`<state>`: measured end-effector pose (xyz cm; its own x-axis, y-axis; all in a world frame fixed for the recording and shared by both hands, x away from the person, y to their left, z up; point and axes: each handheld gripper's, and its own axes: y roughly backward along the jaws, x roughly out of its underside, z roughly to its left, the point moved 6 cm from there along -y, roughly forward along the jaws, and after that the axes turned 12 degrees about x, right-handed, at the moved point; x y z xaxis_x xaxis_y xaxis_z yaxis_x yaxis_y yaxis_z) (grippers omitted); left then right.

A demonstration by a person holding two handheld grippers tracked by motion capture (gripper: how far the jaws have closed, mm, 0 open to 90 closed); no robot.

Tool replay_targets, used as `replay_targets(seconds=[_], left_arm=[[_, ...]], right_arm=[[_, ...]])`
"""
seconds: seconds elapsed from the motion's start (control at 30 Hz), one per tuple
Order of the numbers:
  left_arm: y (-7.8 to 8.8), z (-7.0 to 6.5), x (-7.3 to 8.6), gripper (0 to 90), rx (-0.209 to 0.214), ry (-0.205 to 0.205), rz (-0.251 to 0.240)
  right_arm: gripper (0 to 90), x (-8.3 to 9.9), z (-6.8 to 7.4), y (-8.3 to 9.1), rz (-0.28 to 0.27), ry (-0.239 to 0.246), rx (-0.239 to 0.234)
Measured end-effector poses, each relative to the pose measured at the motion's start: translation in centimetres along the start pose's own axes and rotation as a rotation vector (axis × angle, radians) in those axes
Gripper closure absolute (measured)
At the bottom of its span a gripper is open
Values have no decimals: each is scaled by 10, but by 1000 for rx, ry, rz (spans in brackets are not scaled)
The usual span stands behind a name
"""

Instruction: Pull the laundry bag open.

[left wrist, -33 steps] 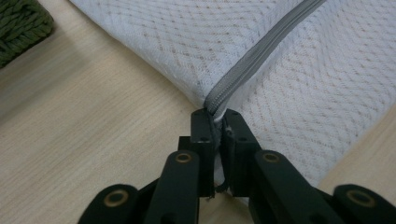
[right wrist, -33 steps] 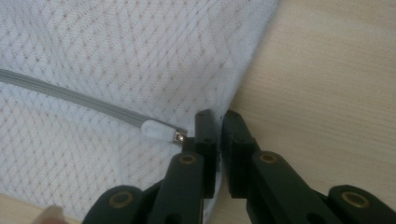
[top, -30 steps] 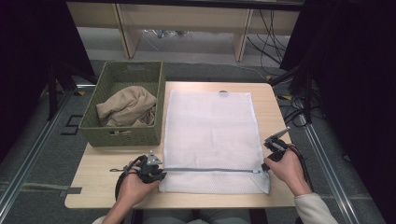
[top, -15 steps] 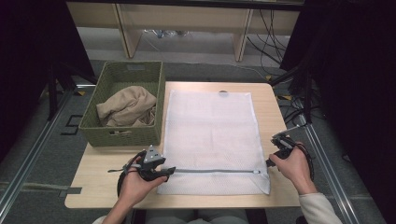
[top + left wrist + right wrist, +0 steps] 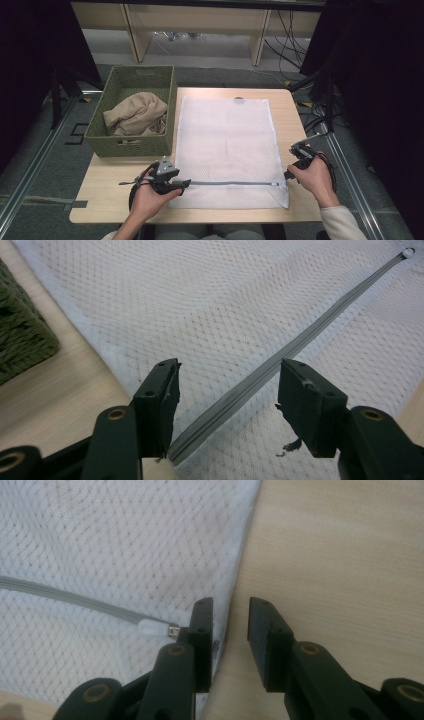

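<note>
Now we hold the left hand-held gripper (image 5: 227,405) wide astride the mesh bag's (image 5: 227,145) grey zipper (image 5: 280,365); the right hand-held gripper (image 5: 230,630) gapes narrowly, empty, at the bag's edge.

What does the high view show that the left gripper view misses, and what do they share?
High view alone: the tan cloth inside the basket, the right gripper at the bag's right edge, and both hands. Left gripper view alone: the close mesh weave, and that gripper's jaws standing open astride the grey zipper. Both share the white mesh bag, its zipper, the basket and the wooden table.
</note>
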<state>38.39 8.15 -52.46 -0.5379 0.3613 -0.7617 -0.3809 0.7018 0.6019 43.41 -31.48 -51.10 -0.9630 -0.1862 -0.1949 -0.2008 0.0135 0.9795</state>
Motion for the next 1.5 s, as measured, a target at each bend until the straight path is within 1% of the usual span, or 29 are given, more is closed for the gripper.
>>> replay_targets(seconds=[0.07, 0.1, 0.17, 0.2, 0.27, 0.33, 0.37, 0.4, 0.47, 0.53, 0.6, 0.67, 0.7, 0.73, 0.8, 0.83, 0.87, 0.93, 1.0, 1.03, 1.07, 1.1, 1.13, 1.3, 1.33, 1.37, 1.4, 1.47, 1.5], left_arm=[[-3, -1, -2, 416, -6, -21, 16], [-4, -2, -3, 416, -4, -15, 8], [-6, -3, -5, 416, 4, -35, 6], [-7, -5, -4, 418, 26, -19, 11], [-6, -4, -4, 420, 12, -46, 12], [-6, -4, -3, 421, 10, -43, 9], [-6, -5, -3, 421, 7, -40, 5], [-6, -6, -3, 421, 14, -28, 2], [-5, -6, -3, 421, 12, -62, 18], [-6, -8, -3, 421, 17, -37, 8], [-6, -8, -3, 421, 12, -39, 10], [-7, -9, -4, 421, 20, -36, 0], [-6, -8, -3, 421, 21, -56, 26], [-6, -8, -3, 421, 21, -56, 26], [-8, -8, -3, 421, 8, -47, 14], [-8, -8, -3, 421, 8, -60, 16], [-9, -9, -3, 422, 14, -35, 8], [-9, -9, -3, 425, 22, -37, 11], [-10, -9, -3, 428, 21, -66, 21], [-11, -11, -2, 429, 30, -45, 16], [-12, -12, -2, 431, 34, -52, 20], [-13, -13, -3, 434, 50, -62, 29], [-15, -15, -4, 434, 54, -69, 29], [-28, -26, -15, 461, 114, -110, 31], [-28, -26, -15, 476, 114, -110, 31], [-34, -33, -22, 483, 144, -124, 26], [-37, -35, -26, 489, 155, -131, 28], [-44, -43, -33, 500, 193, -122, 15], [-47, -44, -36, 507, 200, -145, 27]], right_arm=[[725, 3, 2, 1, 33, -33, -8], [725, 3, -1, -2, 5, 15, -1], [722, 7, 4, 0, 53, -44, -13], [721, 8, 4, 0, 64, -39, -16], [712, 9, 7, 0, 76, -77, -3], [705, 10, 4, -1, 85, -31, -6], [699, 9, 7, -3, 68, -60, -9], [696, 10, 7, -4, 71, -53, -4], [693, 10, 8, -3, 97, -20, -9], [687, 10, 12, -6, 107, -36, -10], [684, 11, 13, -11, 88, -28, -8], [685, 12, 13, -11, 158, -21, -21], [686, 12, 15, -15, 123, -27, -10], [688, 12, 15, -15, 123, -20, -12], [714, 12, 15, -14, 136, -15, -9], [739, 10, 12, -19, 78, 43, -2], [755, 12, 17, -15, 138, -8, -2], [774, 12, 17, -16, 119, 16, 9], [840, 11, 23, -14, 150, 11, 13], [857, 10, 22, -15, 121, 48, 11], [860, 9, 21, -17, 102, 76, 9], [862, 10, 23, -15, 131, 51, 12], [863, 9, 20, -16, 119, 94, 1], [864, 8, 25, -9, 71, 64, 9], [864, 8, 25, -9, 71, 64, 9], [864, 9, 27, 1, 90, 63, 16], [864, 7, 26, 0, 57, 94, 22], [864, 7, 29, 5, 50, 78, 21], [864, 7, 27, 7, 60, 117, 10]])
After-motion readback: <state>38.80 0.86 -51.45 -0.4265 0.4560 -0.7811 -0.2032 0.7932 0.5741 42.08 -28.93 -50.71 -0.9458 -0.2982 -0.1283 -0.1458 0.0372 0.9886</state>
